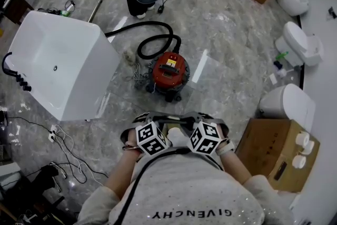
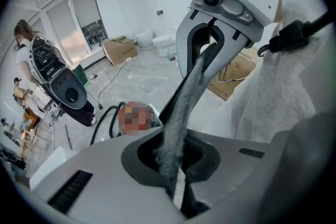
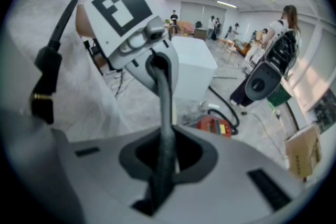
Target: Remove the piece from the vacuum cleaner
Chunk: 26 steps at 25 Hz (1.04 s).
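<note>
Grey marbled floor [image 1: 226, 34] spreads below me. My left gripper [image 1: 149, 119] and right gripper [image 1: 210, 119] sit side by side near my chest, each with its jaws pressed together and empty. Ahead, well apart from both, stands the round red vacuum cleaner [image 1: 168, 74] mid-floor. Its black hose [image 1: 142, 47] loops beyond it, beside a white bathtub [image 1: 58, 68].

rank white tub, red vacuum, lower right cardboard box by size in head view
1. white tub, clearly largest
2. cardboard box
3. red vacuum
The box lies nearer the camera, so the order of the last two is unsure.
</note>
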Motion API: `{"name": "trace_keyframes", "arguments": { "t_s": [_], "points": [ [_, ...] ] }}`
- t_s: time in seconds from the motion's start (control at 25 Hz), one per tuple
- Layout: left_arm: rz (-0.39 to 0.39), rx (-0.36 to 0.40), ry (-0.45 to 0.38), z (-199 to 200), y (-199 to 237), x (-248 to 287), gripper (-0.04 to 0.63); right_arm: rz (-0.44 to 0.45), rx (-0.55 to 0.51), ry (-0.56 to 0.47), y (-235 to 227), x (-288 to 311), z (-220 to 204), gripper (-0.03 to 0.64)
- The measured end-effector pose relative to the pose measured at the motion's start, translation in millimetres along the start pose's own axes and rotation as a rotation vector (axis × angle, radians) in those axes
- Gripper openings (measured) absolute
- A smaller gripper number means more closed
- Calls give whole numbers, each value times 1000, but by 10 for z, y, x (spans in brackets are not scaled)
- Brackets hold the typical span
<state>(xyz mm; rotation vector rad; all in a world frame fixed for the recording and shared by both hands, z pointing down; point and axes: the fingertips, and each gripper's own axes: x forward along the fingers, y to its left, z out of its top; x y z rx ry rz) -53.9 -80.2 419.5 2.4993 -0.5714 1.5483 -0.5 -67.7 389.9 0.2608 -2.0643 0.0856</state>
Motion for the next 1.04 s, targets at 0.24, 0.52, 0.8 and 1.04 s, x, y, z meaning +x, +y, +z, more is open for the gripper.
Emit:
{"name": "trace_keyframes", "arguments": {
  "t_s": [0.24,0.52,0.8,1.04],
  "points": [
    [-2,-12,4,-40,-3,8,34,2,-8,3,10,33,12,37],
    [-4,-19,8,-67,-21,25,34,9,-16,5,30,58,6,37],
    [-15,-22,10,-100,-37,46,34,13,-18,15,51,82,4,37],
    [-20,-22,9,-135,-72,29,34,14,-20,20,97,84,24,37]
  ]
}}
